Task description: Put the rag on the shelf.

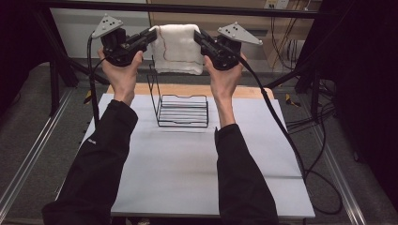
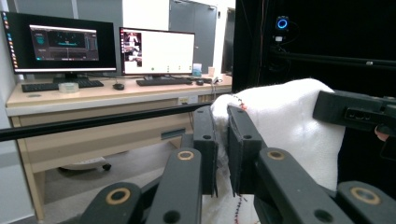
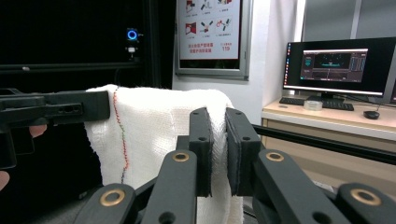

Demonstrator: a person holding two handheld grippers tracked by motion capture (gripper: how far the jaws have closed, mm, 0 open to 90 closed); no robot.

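High view: the left gripper [image 1: 151, 35] and the right gripper [image 1: 199, 36] are raised above the far edge of the table [image 1: 187, 173], each clamped on an upper corner of the white towel [image 1: 177, 49], which hangs spread between them. The wire rack [image 1: 182, 108] stands on the table at 6 o'clock from the towel, its tall end frame rising toward the cloth's lower hem. If the hem drags across that frame while being lowered, the cloth could snag and bunch, or tip the light rack

Left gripper view: the jaws are closed on the towel's [image 2: 285, 126] edge near its red stitching; the right gripper enters at 3 o'clock. The bite looks shallow, so a tug sideways could pull the corner free

Right gripper view: the jaws pinch a fold of the towel [image 3: 154, 126], with the left gripper at 9 o'clock. Pulling the hands apart unevenly could slip one corner and leave the cloth dangling
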